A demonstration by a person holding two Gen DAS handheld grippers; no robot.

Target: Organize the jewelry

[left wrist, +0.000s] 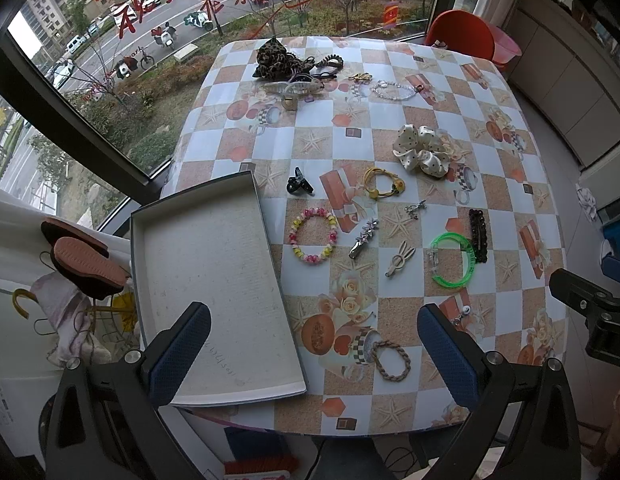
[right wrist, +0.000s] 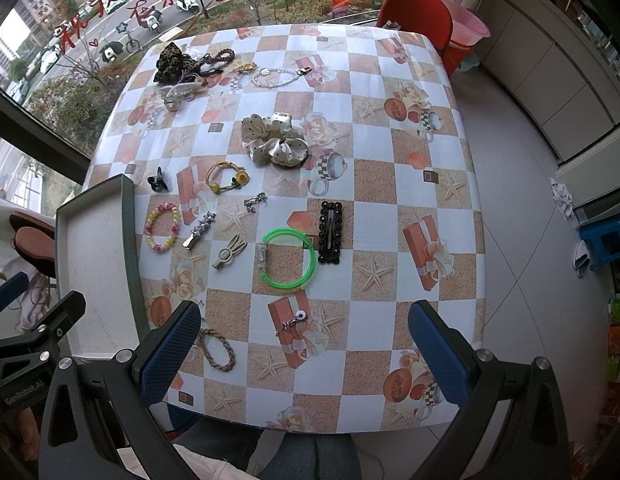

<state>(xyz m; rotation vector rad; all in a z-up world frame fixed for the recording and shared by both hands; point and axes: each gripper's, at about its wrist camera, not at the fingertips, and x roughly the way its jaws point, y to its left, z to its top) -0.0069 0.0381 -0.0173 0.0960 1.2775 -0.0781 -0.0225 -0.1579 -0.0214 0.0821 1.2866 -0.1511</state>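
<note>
Grey cardboard forms the shallow box lid [left wrist: 214, 280] at the lower left of the left wrist view, and nothing is seen inside it, so the sorting is judged not yet begun. Every piece is still spread over the checked tablecloth [left wrist: 509, 184]. In the middle of the frame lie a pastel bead bracelet [left wrist: 312, 235], a green bangle [left wrist: 453, 260], a black beaded hair clip [left wrist: 478, 235], a rabbit-shaped clip [left wrist: 397, 263], a silver star clip [left wrist: 362, 238], a yellow hair tie [left wrist: 381, 182], a small black claw clip [left wrist: 298, 186] and a polka-dot scrunchie [left wrist: 423, 151]. A braided hair tie [left wrist: 391, 361] lies near the bottom edge. A leopard-print scrunchie [left wrist: 274, 60] and a clear bead bracelet [left wrist: 393, 90] are piled at the upper centre.

The left gripper [left wrist: 313, 348] is held spread wide and empty above the lid's near corner. The right gripper [right wrist: 306, 354] is likewise spread and empty over the table's near edge, a small eye charm [right wrist: 294, 320] just ahead of it. All pieces remain to be moved.
</note>
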